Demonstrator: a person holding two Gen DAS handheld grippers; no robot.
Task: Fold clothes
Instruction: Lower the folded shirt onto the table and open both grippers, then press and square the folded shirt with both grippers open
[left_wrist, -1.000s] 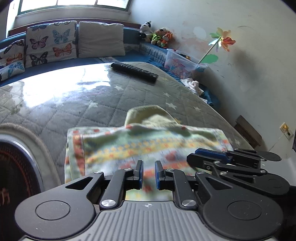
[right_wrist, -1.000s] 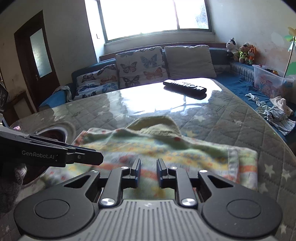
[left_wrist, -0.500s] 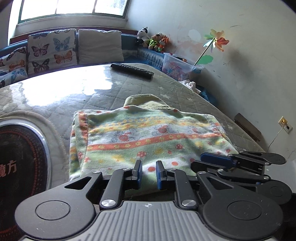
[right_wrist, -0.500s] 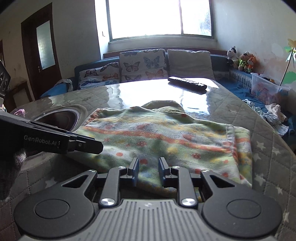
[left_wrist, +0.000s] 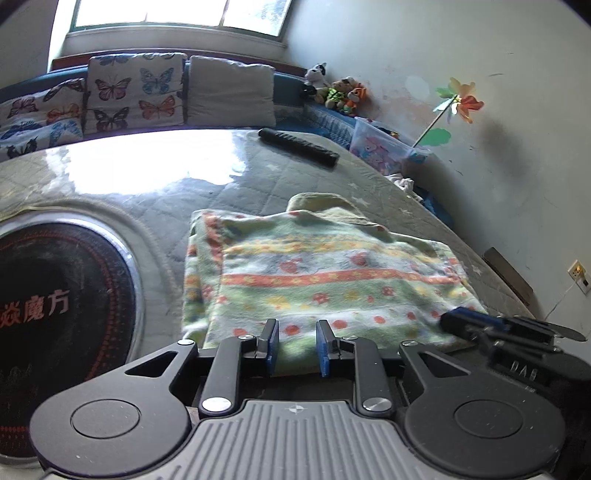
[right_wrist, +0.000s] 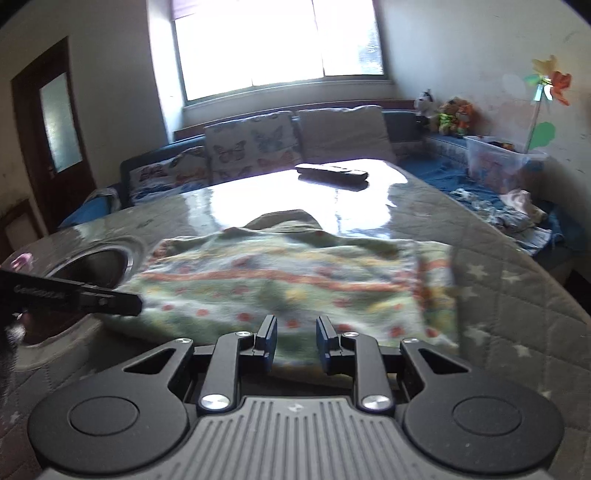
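Your left gripper (left_wrist: 296, 347) has its blue-padded fingers (left_wrist: 272, 345) spread with a clear gap between them, and nothing is caught in that gap. They hang just over the near edge of the folded garment (left_wrist: 325, 273), a fleecy piece with green, yellow and orange bands and small red flowers. Your right gripper (right_wrist: 295, 345) matches it: fingers (right_wrist: 269, 341) apart, holding nothing, poised at the same near edge further to the right. From the left wrist view you can see your right gripper's tip (left_wrist: 476, 325) lying low over the garment's near right corner; whether it touches the cloth cannot be told. From the right wrist view, the left gripper (right_wrist: 107, 301) reaches in from the left margin toward the garment's near left corner.

The garment lies flat on the quilted, star-patterned tabletop (left_wrist: 229, 195), folded into a rough rectangle with a yellowish collar or flap (left_wrist: 321, 203) sticking out at the far side. Just beside its left edge a round dark inset with red characters (left_wrist: 55, 299) is set into the tabletop. Well beyond the garment a black remote control (left_wrist: 299, 147) rests near the far rim. Behind the tabletop, butterfly-print cushions (left_wrist: 136, 92) and a plain cushion (left_wrist: 231, 90) lean on a blue sofa, with plush toys (left_wrist: 340, 92) in the corner and a pinwheel (left_wrist: 458, 103) standing by a clear plastic bin (left_wrist: 380, 151).
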